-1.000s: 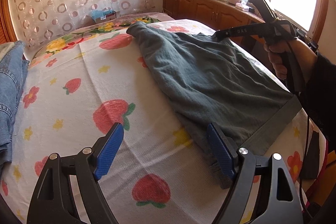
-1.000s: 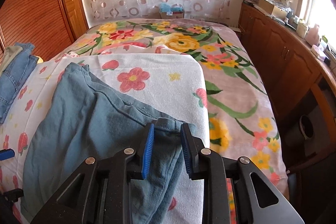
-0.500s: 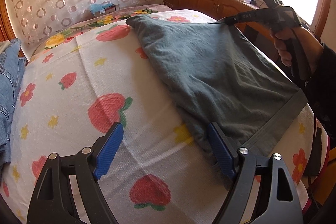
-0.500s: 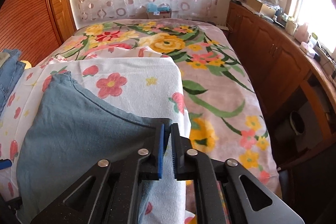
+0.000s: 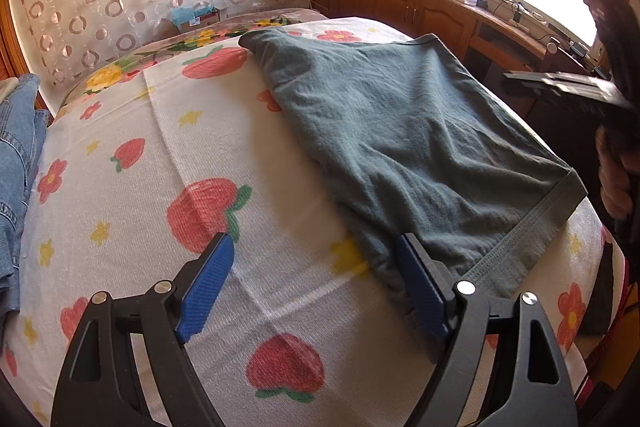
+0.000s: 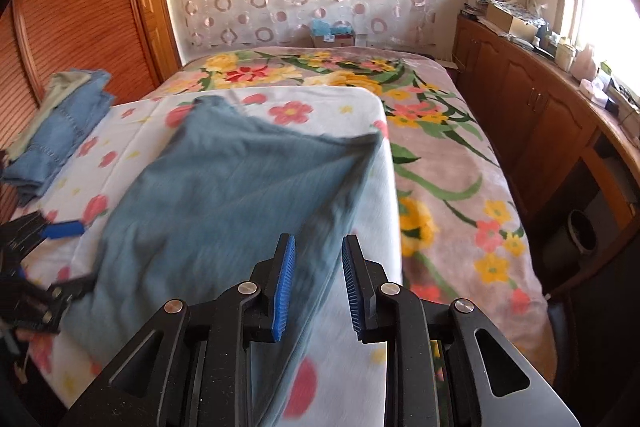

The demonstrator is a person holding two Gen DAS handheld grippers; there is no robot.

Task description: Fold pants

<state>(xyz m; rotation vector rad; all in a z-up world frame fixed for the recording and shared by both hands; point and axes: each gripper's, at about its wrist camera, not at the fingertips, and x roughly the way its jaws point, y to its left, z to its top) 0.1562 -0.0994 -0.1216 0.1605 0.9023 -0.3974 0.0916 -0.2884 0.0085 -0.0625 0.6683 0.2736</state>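
From your left wrist camera, your left gripper (image 5: 312, 291) is spread wide and grasps nothing. The grey-green pants (image 5: 404, 147) lie flat on the strawberry-print towel (image 5: 140, 187), ahead and to the right of the claw. The right-hand blue pad (image 5: 420, 291) touches the near corner of the waistband; the left-hand pad sits over bare towel. A stack of folded jeans (image 5: 16, 163) lies far off to the left. At the right edge you see your right hand (image 5: 616, 179) on its handle, beside the pants' right side.

From your right wrist camera, your right gripper (image 6: 316, 287) is released, its jaws apart with a clear gap and no cloth between them. The pants (image 6: 224, 203) stretch ahead and to the left of the claw, their right edge running just under the left pad (image 6: 282, 291). The floral bedspread (image 6: 440, 163) spreads ahead and to the right. The picture is blurred here. The folded jeans (image 6: 60, 131) sit far to the left, and the left gripper (image 6: 36, 263) shows at the left edge by the pants' near corner.
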